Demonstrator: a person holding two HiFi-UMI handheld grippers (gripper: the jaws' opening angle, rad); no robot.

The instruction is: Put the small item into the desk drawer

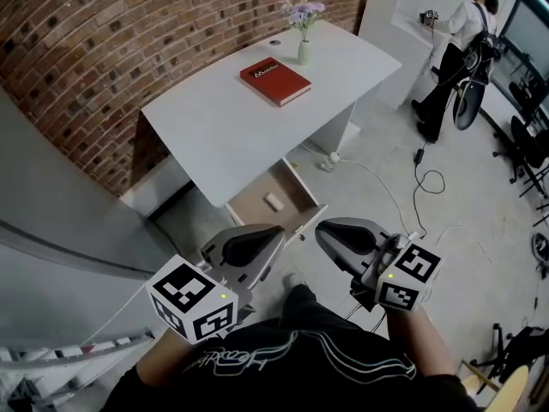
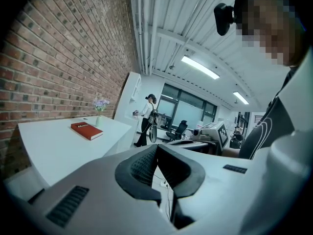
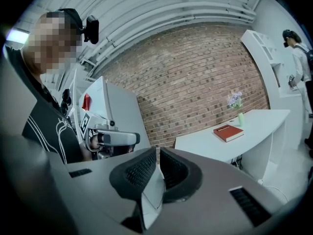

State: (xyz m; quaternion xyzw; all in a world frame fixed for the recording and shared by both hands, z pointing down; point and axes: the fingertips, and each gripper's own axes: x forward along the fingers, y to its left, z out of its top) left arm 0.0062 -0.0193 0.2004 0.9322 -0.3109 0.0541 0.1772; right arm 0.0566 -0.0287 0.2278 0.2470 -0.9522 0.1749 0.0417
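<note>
The desk drawer (image 1: pixel 292 184) is standing open, pulled out from under the near edge of the white desk (image 1: pixel 223 118). It is showing a shallow, light-brown inside and a white front panel on the side away from the desk. The small item (image 1: pixel 274 201) is lying flat on the drawer's bottom, just out from under the desk's edge. It is a little white oblong piece, too small to make out further.

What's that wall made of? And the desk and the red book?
The wall looks like brick: rough reddish blocks with pale lines between. The desk looks like smooth matt white board, painted or laminated; I can't tell which. The book seems paper with a smooth red cover.
</note>
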